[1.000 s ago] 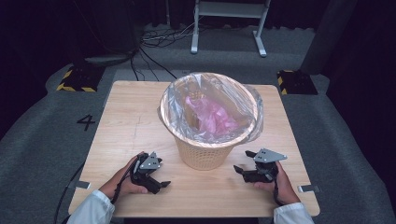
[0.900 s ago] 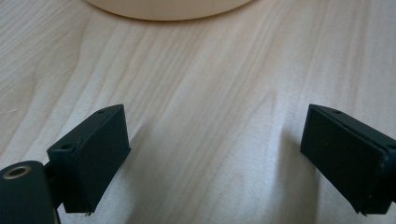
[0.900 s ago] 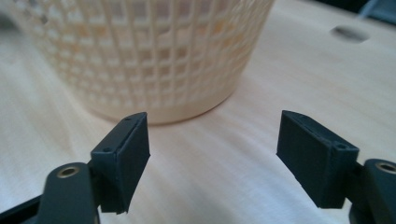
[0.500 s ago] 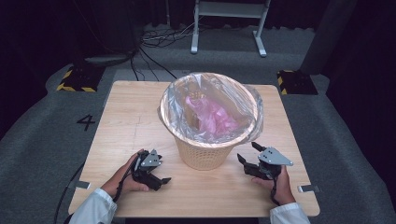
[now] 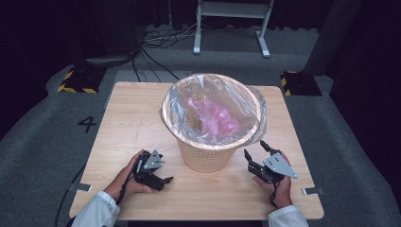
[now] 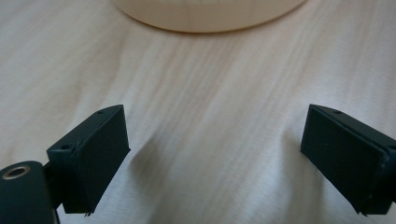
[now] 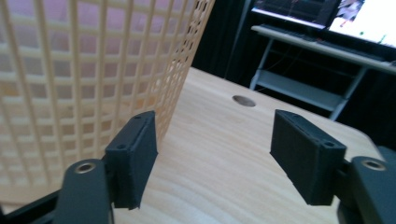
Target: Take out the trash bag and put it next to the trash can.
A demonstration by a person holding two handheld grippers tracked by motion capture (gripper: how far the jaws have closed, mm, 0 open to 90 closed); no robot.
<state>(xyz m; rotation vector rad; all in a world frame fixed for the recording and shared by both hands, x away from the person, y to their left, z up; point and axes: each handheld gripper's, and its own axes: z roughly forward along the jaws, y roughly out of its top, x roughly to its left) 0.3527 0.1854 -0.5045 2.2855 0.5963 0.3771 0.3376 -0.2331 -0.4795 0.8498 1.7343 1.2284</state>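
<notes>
Cream lattice wastebasket [image 5: 208,153] stands upright mid-surface, toward the near half of the light wood surface [image 5: 127,123]. It tapers narrower to the base, with a grid of small square holes in the wall, seen close up in the right gripper view [image 7: 70,79]. A clear plastic liner [image 5: 250,101] is folded out over the rim, crinkled and glossy, sagging a bit on the right side. Inside is a crumpled pink plastic bag [image 5: 215,118], with pink showing through the lattice.

Left hand-held gripper [image 5: 158,177] is low on the surface, just left of the basket base, jaws spread wide with bare wood between them; the basket's bottom edge [image 6: 205,16] is ahead of it, not touching. Right hand-held gripper [image 5: 255,153] is just right of the basket, angled up toward its wall. Its jaws have just been closing a little but stand apart with nothing between them. Its left pad is near the lattice; can't tell if it touches.

A "4" mark [image 5: 87,124] is on the grey floor left of the surface, and a white metal stand [image 5: 231,21] is behind it.
</notes>
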